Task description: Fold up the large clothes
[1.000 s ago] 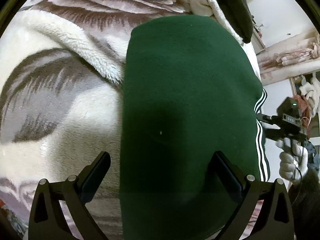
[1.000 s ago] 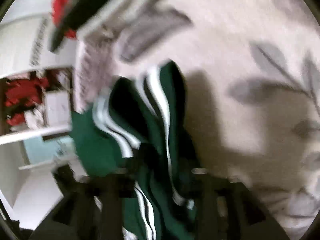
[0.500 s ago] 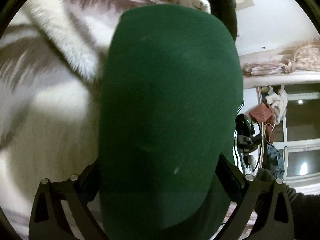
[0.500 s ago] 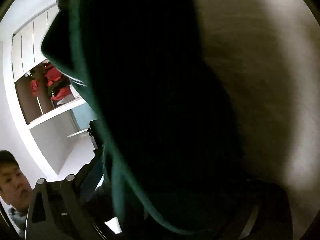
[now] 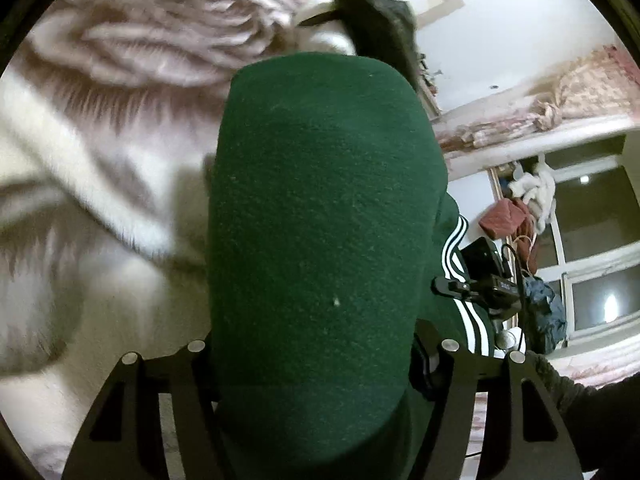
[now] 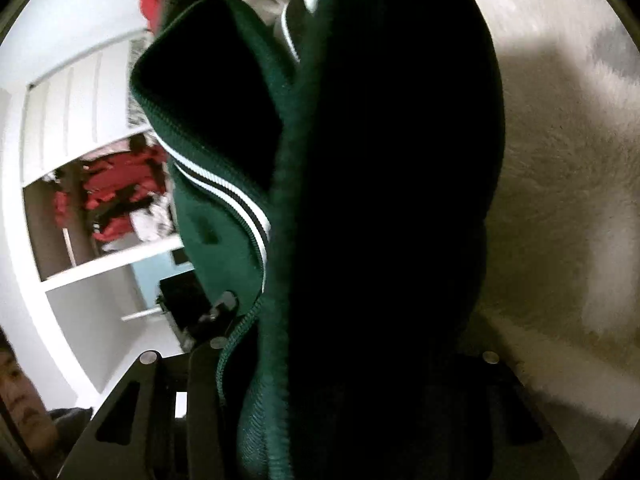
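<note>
A dark green track jacket [image 5: 320, 240] with white stripes [image 5: 460, 252] fills the left wrist view. It hangs over and between my left gripper [image 5: 312, 364], which is shut on a thick fold of it above the fluffy blanket [image 5: 100, 208]. In the right wrist view the same jacket [image 6: 380, 200], with its zipper and white stripe [image 6: 224, 184], drapes between the fingers of my right gripper [image 6: 340, 364], which is shut on it. The other gripper [image 5: 484, 280] shows past the jacket's right edge.
A white and grey flower-patterned blanket [image 6: 568, 220] covers the bed. A black garment [image 5: 376, 28] lies at the far end of the bed. A window [image 5: 592, 264] and hung clothes are at the right. Open shelves with red items [image 6: 116, 192] and a person's face [image 6: 20, 392] are at the left.
Both grippers closed in on the jacket and lifted it off the blanket; the left jaws narrowed onto the fold. The right view went from seeing the jacket lying down to being covered by it.
</note>
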A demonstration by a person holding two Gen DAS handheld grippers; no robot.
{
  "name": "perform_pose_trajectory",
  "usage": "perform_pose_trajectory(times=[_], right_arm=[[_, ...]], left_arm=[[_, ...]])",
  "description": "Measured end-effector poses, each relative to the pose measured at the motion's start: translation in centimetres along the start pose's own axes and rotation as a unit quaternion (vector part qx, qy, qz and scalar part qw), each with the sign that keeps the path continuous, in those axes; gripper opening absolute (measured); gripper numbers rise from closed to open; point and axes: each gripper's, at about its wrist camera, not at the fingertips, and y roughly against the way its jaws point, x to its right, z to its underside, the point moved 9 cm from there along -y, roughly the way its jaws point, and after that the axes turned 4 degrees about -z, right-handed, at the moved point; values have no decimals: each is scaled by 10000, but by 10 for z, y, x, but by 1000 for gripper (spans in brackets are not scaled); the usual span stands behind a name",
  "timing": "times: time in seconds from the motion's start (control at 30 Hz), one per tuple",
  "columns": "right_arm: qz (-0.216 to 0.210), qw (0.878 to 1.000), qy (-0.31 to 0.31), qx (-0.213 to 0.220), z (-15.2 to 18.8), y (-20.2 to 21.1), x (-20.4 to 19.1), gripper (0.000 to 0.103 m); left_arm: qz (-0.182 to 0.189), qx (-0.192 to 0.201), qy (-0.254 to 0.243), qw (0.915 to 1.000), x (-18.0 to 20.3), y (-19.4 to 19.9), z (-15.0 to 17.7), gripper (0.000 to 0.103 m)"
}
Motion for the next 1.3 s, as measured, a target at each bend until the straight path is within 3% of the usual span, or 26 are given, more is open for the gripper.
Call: perform_pose_trajectory(times=[0.2, 0.43, 0.57, 0.7, 0.8, 0.97, 1.1, 1.2, 1.3], right_arm=[[-300, 9984, 227, 426, -16, 16, -66, 49], [-344, 9938, 667, 822, -61, 53, -164, 49], [-290, 9889, 964, 1096, -109, 78, -230, 49], [-335, 9839, 1157, 1319, -179, 95, -290, 49], [-383, 9824, 1171, 1406, -244, 94, -315, 49], [-228, 9862, 936, 1343, -358, 58, -302, 49], [140, 9925, 384, 1151, -445, -13, -241, 49], [90, 9938, 224, 1085, -475, -47, -210, 49], [-125, 9931, 301, 1127, -494, -70, -203, 49]], left_arm=[[104, 115, -410, 9990, 37, 23, -42, 63], [324, 220, -836, 9957, 107, 41, -121, 63], [456, 323, -1101, 9923, 144, 46, -188, 63], [534, 434, -1350, 9885, 177, 37, -273, 63], [484, 432, -1452, 9873, 180, 17, -332, 63], [317, 77, -1130, 9931, 131, -54, -398, 63], [-93, -464, -721, 9963, 49, -135, -412, 65], [62, -539, -529, 9971, 14, -156, -418, 74], [172, -552, -542, 9969, 4, -162, -418, 78]])
